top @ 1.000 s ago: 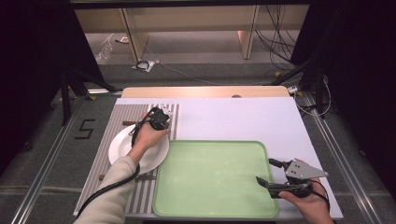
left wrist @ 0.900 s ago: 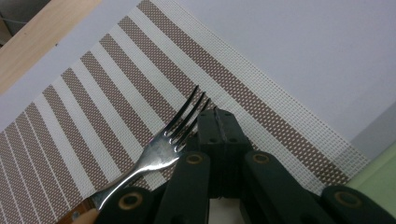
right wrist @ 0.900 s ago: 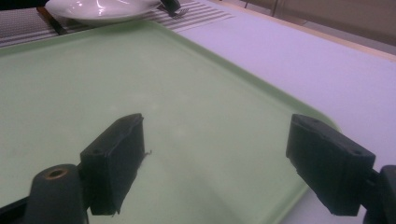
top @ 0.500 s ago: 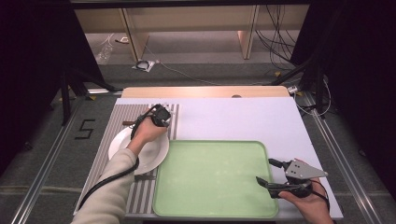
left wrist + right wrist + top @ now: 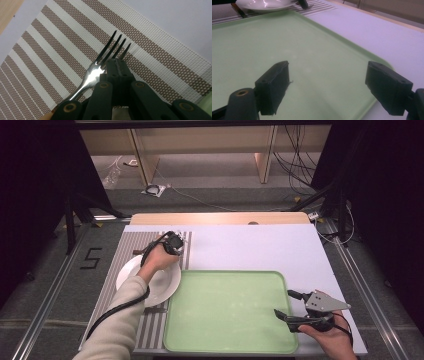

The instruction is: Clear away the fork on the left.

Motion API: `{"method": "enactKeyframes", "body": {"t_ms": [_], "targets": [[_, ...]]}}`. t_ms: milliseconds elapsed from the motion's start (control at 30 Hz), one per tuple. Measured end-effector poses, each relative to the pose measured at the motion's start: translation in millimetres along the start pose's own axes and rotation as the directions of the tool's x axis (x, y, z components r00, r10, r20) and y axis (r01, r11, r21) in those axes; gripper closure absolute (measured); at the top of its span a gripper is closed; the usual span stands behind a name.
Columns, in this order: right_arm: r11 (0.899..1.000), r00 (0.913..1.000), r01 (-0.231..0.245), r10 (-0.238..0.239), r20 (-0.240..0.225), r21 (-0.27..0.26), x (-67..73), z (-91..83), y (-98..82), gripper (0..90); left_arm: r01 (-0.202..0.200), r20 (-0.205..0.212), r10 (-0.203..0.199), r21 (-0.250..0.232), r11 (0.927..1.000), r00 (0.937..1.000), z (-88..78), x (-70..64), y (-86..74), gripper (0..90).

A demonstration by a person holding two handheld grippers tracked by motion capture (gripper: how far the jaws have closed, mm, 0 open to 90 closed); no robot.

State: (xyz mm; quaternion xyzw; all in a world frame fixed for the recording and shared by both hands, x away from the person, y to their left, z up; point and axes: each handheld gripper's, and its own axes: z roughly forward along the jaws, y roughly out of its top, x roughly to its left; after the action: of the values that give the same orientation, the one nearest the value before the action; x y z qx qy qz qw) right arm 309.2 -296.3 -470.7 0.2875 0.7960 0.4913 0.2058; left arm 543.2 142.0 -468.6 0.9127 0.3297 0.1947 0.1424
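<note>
Left gripper (image 5: 116,62) has its jaws pressed together beside the tines of a shiny metal fork (image 5: 100,66), which lies on my brown-and-white striped woven placemat (image 5: 50,50); whether they pinch it, I cannot tell. Right gripper (image 5: 327,87) waits spread wide over the pale green rectangular plastic tray (image 5: 227,310), probably ready to receive, with the round white ceramic plate (image 5: 165,285) just beside the tray.

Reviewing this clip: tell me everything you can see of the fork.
The fork is shiny silver metal with four slim tines and a narrowing neck; its handle end is hidden under the left gripper. The tines point away from that gripper, over the brown-and-white striped placemat. The closed fingers sit at the base of the tines, overlapping the right-hand tines. Whether they actually clamp it, or whether it is lifted off the mat, cannot be told.
</note>
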Motion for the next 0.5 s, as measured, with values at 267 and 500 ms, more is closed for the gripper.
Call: {"method": "enactKeyframes", "body": {"t_ms": [267, 500], "targets": [[1.000, 1.0000, 0.000, 0.000, 0.001, 0.002, -0.4, -0.3, -0.2, 20.4, 0.001, -0.001, -0.001, 0.018, 0.9998, 1.0000, 3.1, 4.7, 4.1, 89.7], [1.000, 1.0000, 0.002, -0.002, 0.001, 0.001, -0.6, -0.1, -0.3, 20.4, 0.018, -0.013, -0.018, 0.024, 0.9995, 0.9998, 7.3, 9.6, 9.2, 89.7]]}}
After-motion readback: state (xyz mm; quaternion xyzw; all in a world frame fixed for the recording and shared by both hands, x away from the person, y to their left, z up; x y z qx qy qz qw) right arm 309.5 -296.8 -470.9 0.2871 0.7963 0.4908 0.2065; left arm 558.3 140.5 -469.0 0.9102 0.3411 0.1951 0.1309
